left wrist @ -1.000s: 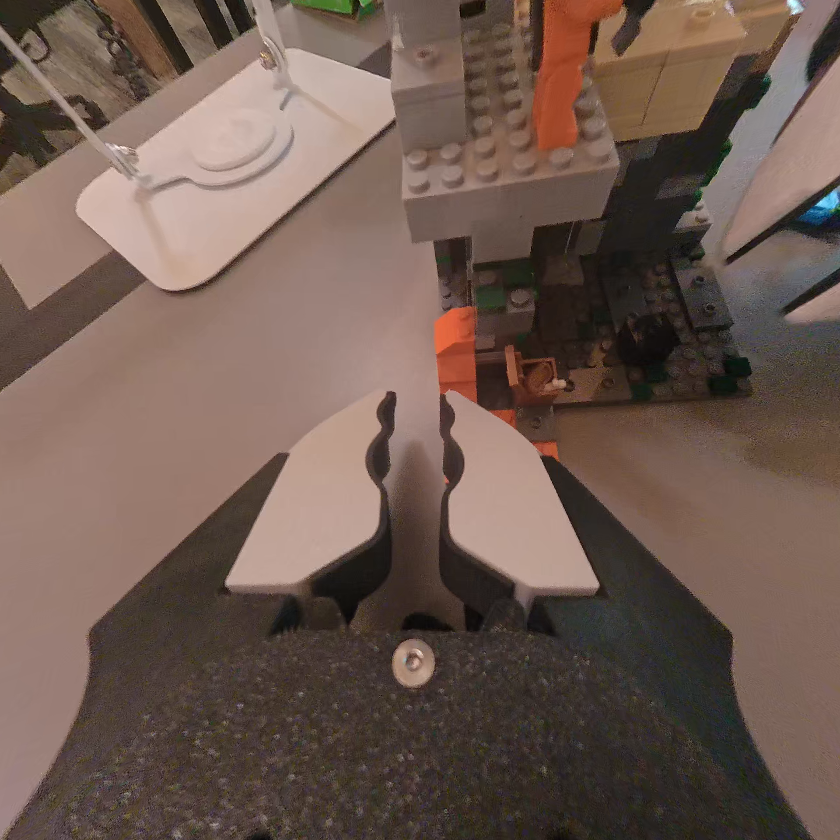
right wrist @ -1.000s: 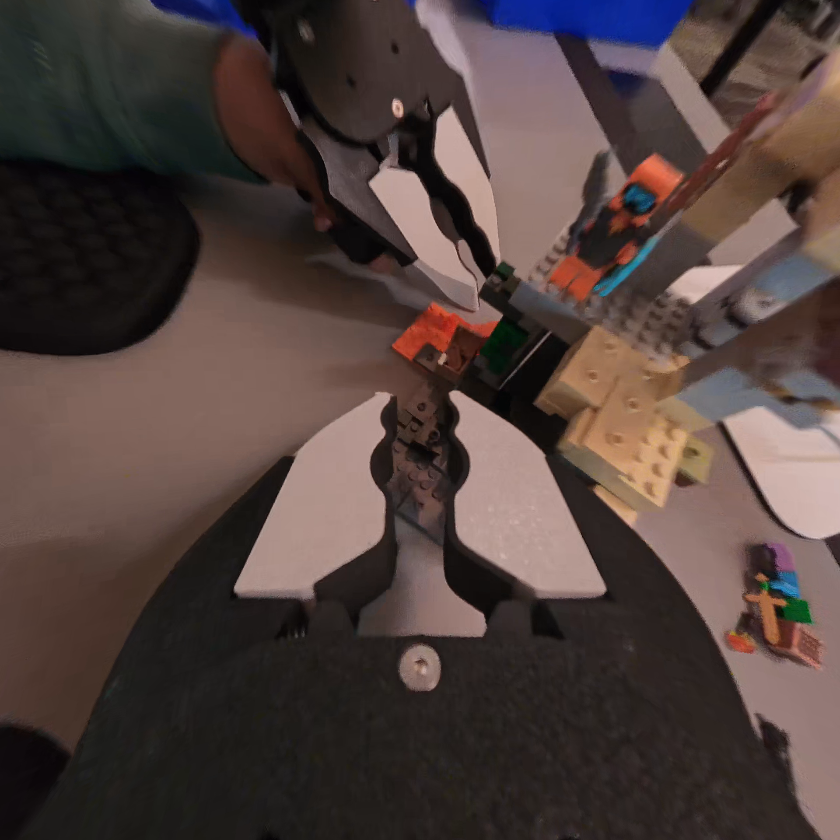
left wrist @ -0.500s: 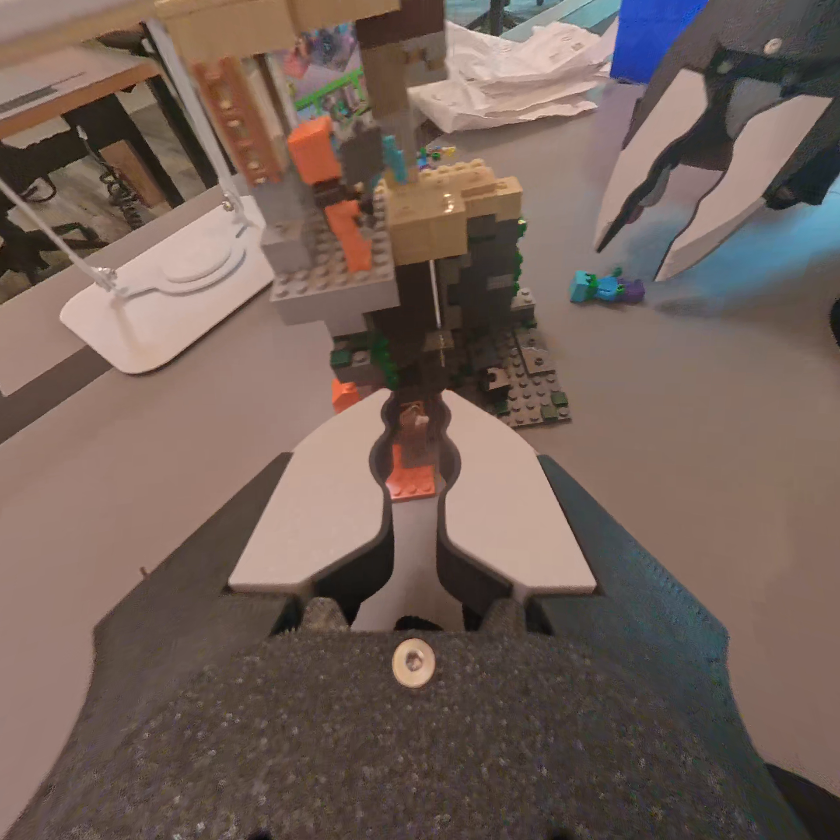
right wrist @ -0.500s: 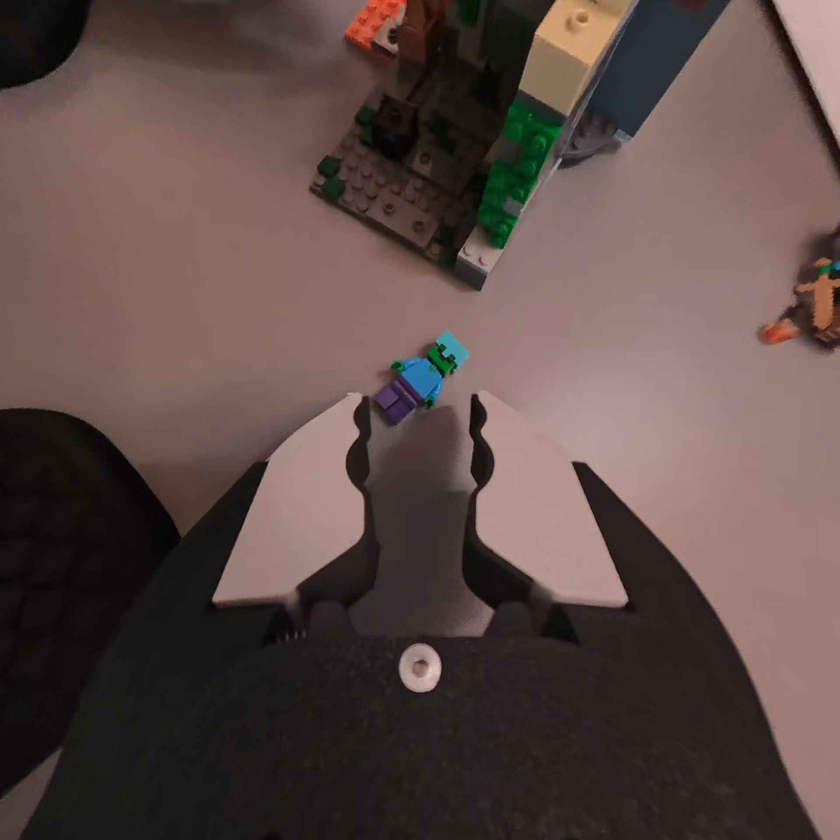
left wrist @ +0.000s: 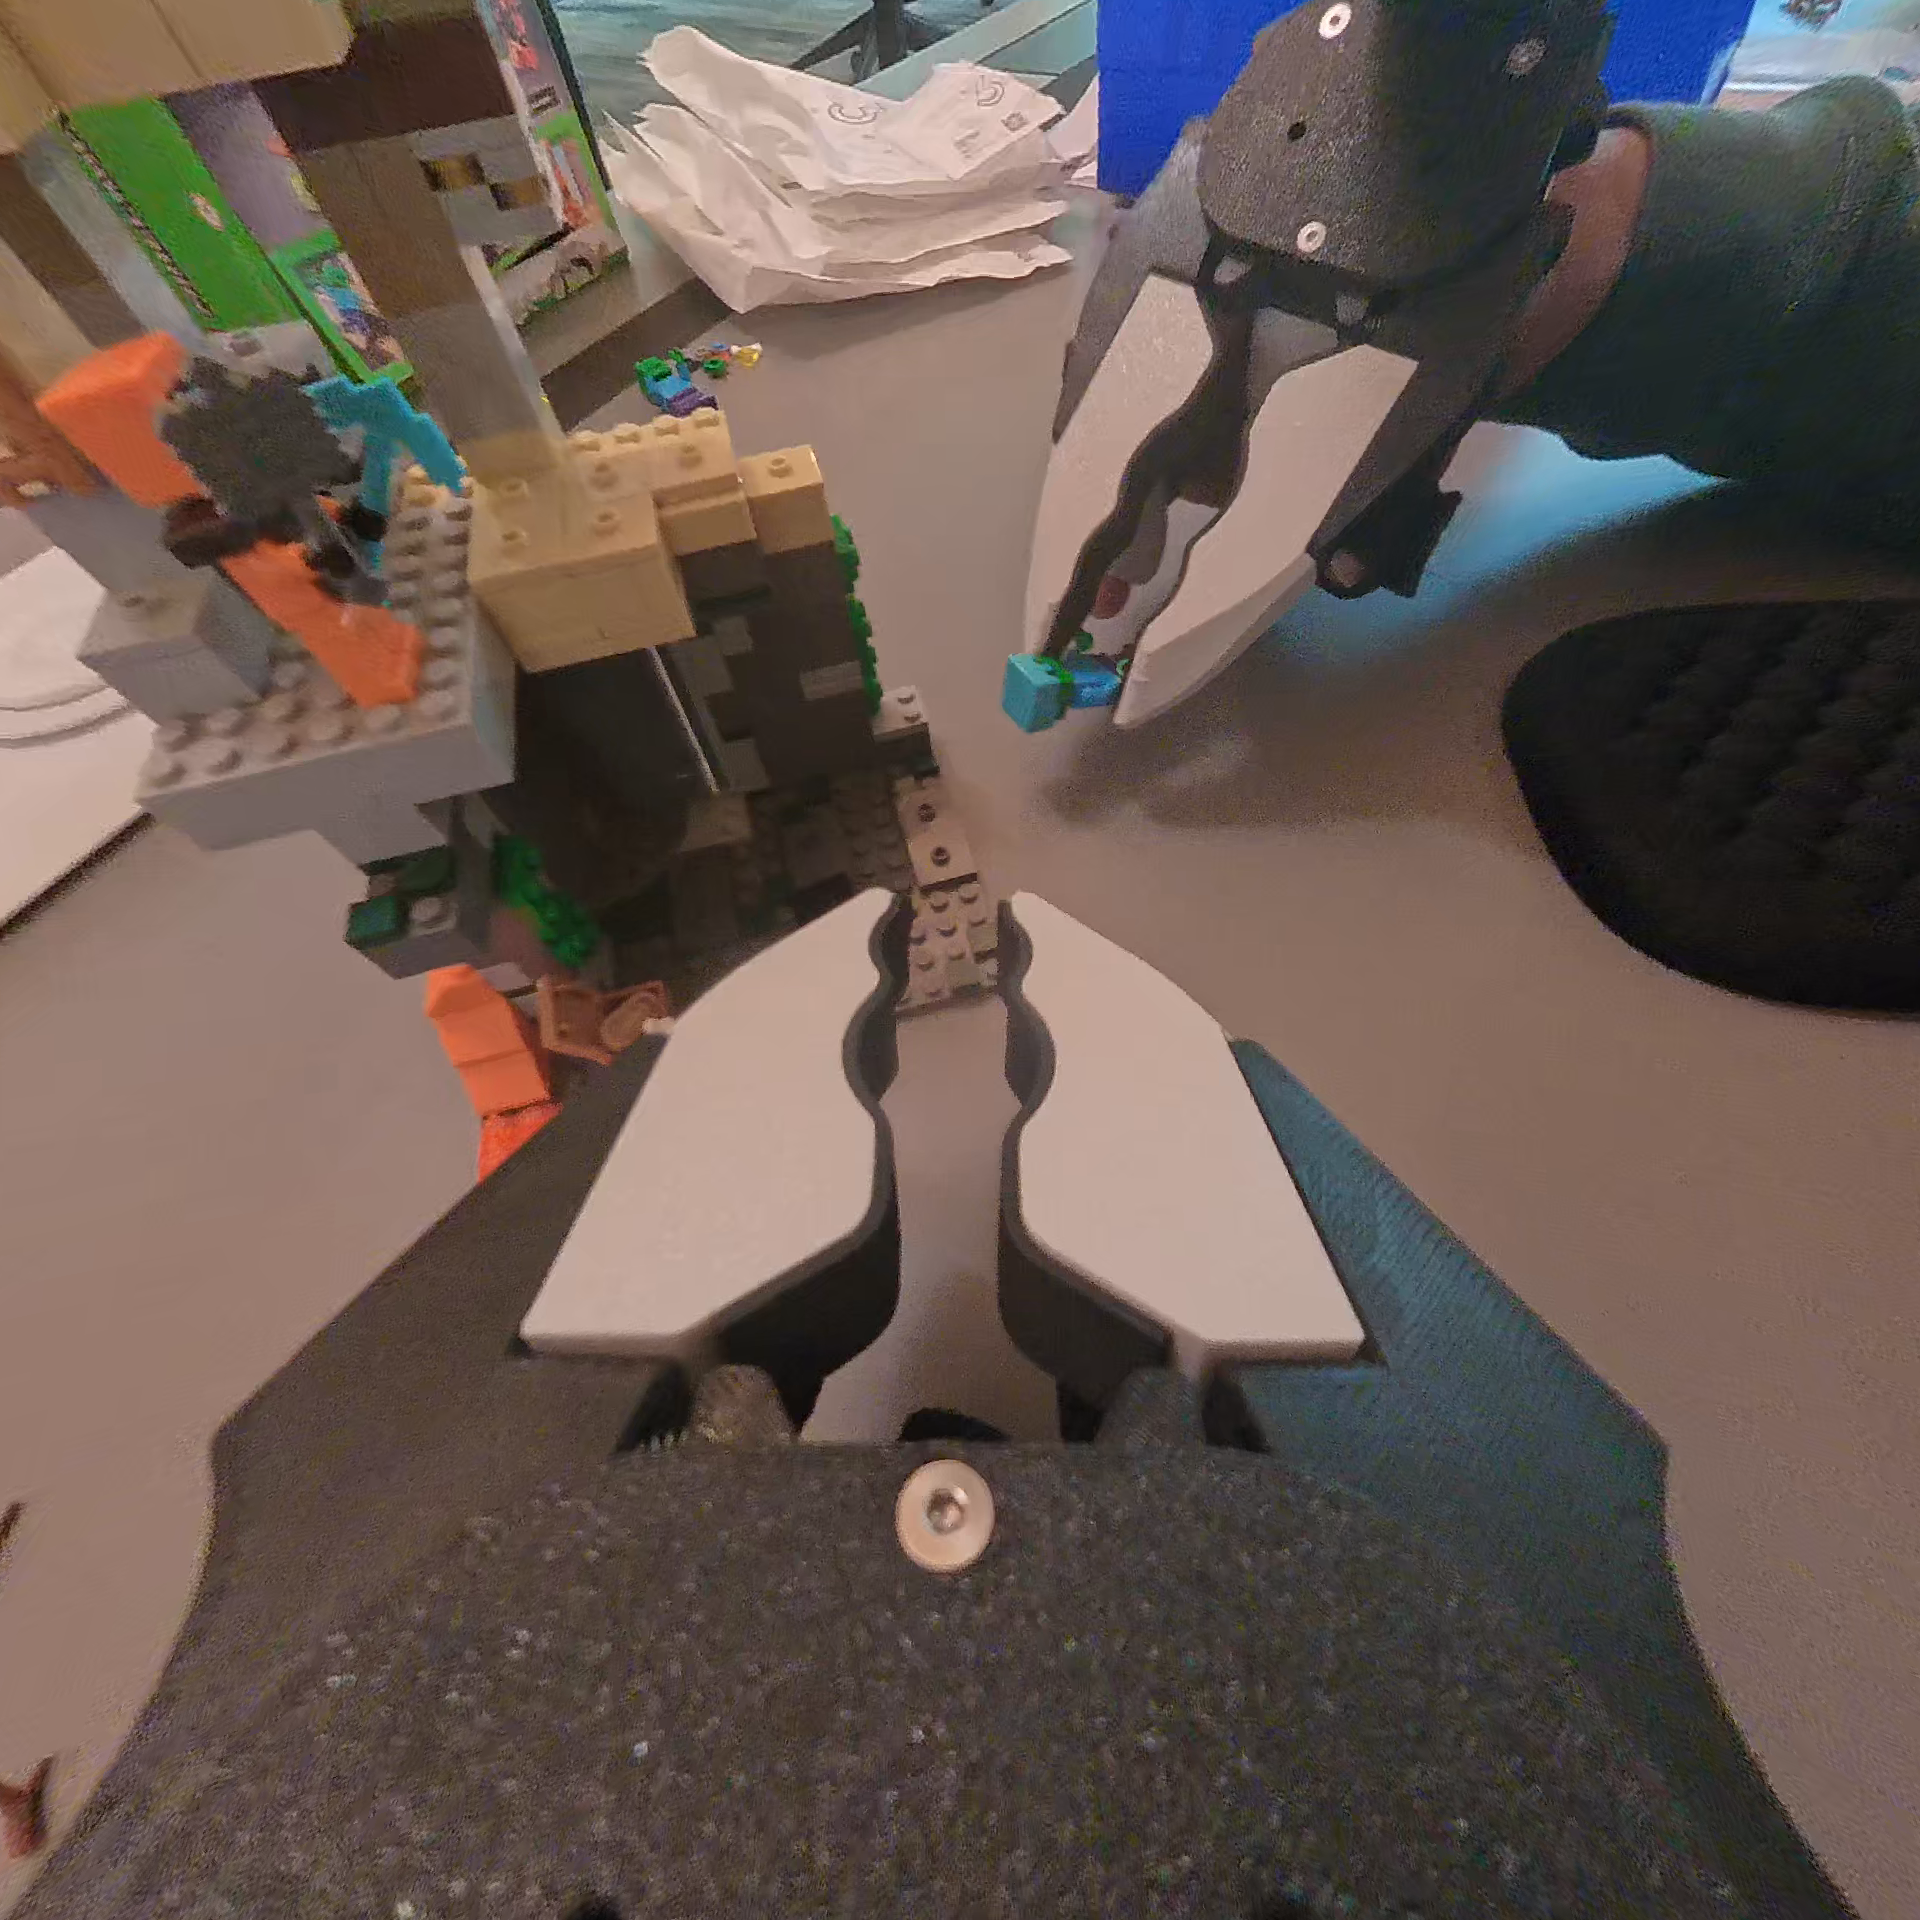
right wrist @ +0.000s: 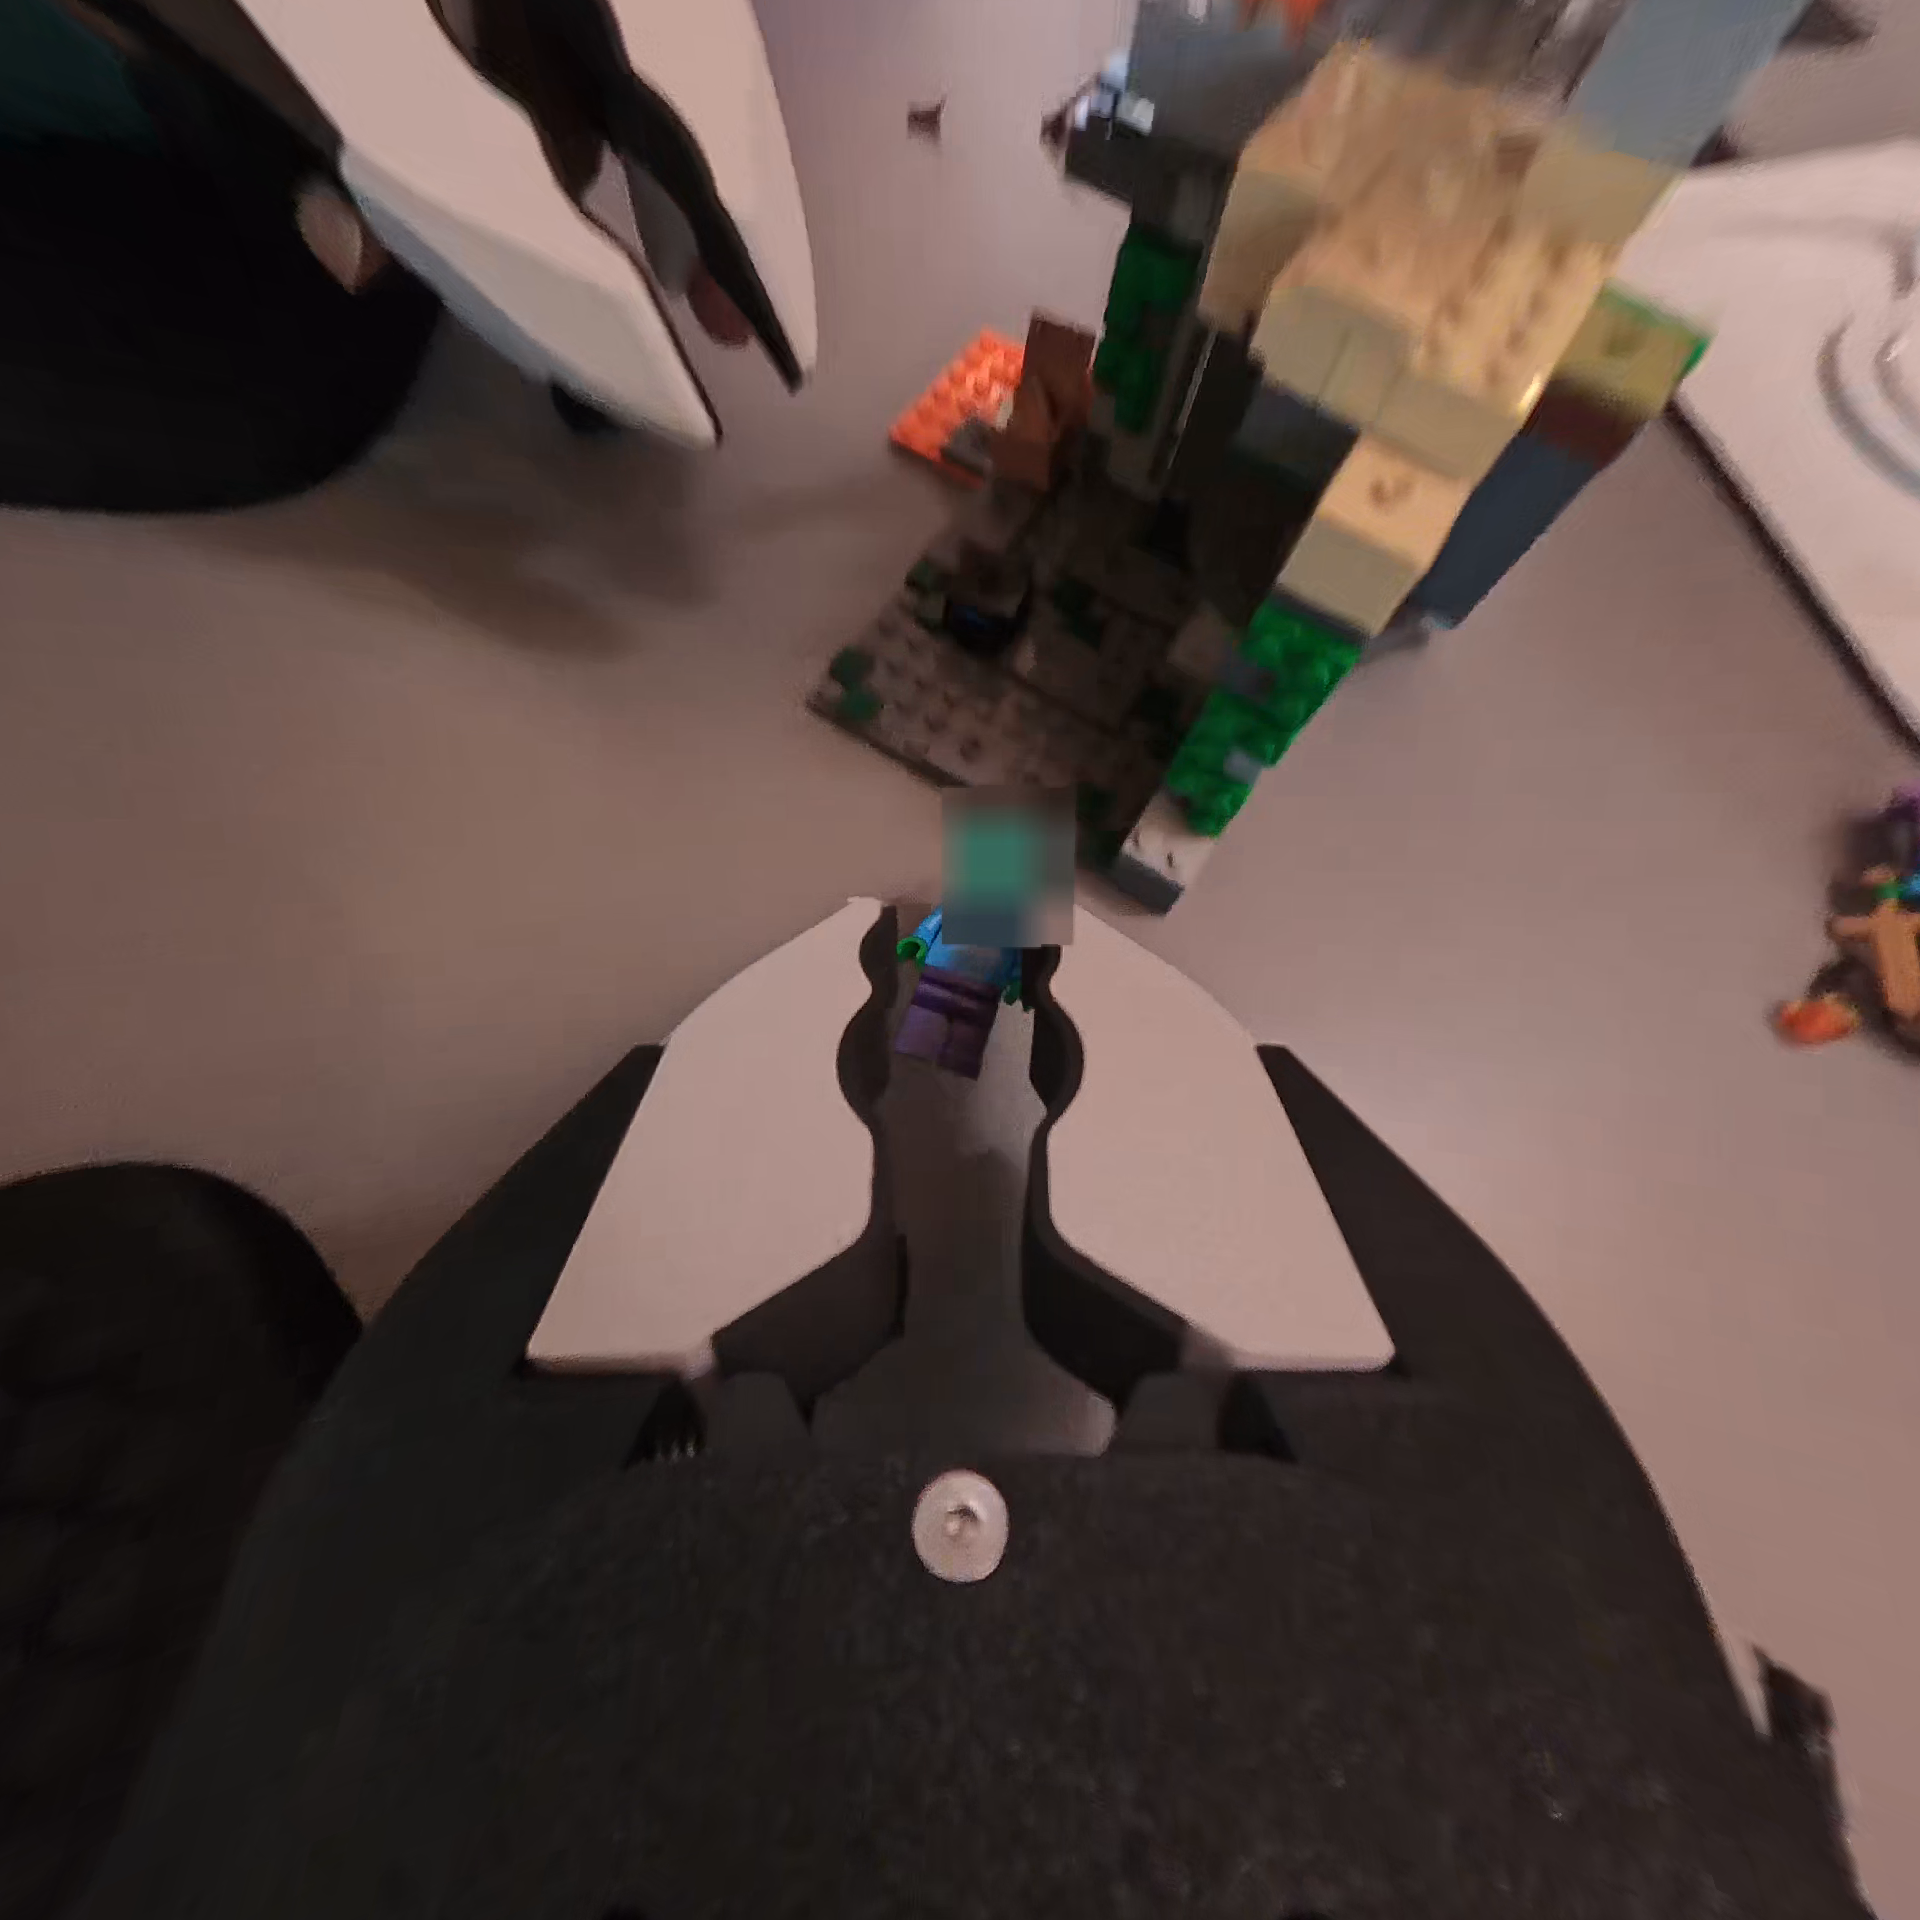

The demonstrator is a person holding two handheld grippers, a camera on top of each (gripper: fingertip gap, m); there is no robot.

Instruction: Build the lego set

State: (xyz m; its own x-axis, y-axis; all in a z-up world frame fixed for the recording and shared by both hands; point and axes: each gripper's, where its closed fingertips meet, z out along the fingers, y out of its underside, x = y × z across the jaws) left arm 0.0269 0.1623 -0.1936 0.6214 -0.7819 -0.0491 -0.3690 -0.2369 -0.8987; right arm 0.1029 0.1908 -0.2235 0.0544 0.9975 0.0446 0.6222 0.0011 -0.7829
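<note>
The lego build (left wrist: 727,644) stands on the grey table, with tan and dark blocks, green leaves and a grey platform (left wrist: 312,727) that carries an orange figure. It also shows blurred in the right wrist view (right wrist: 1195,520). My right gripper (right wrist: 961,935) is shut on a small minifigure (right wrist: 951,1013) with a blue shirt and purple legs. In the left wrist view the right gripper (left wrist: 1091,681) holds the minifigure (left wrist: 1039,691) just above the table, right of the build. My left gripper (left wrist: 948,909) is nearly shut and empty, in front of the grey baseplate corner (left wrist: 940,956). It also shows in the right wrist view (right wrist: 756,400).
A black mat (left wrist: 1714,810) lies at the right. White paper bags (left wrist: 862,177), a green box (left wrist: 208,229) and loose pieces (left wrist: 681,379) lie behind the build. Another small figure (right wrist: 1870,935) lies on the table. A white stand base (right wrist: 1818,416) sits beyond the build. Left tips to right tips: about 9 centimetres.
My right gripper has closed on the minifigure that lay on the table and lifted it toward the build. My left gripper has shifted to the baseplate's front corner; its gap is unchanged.
</note>
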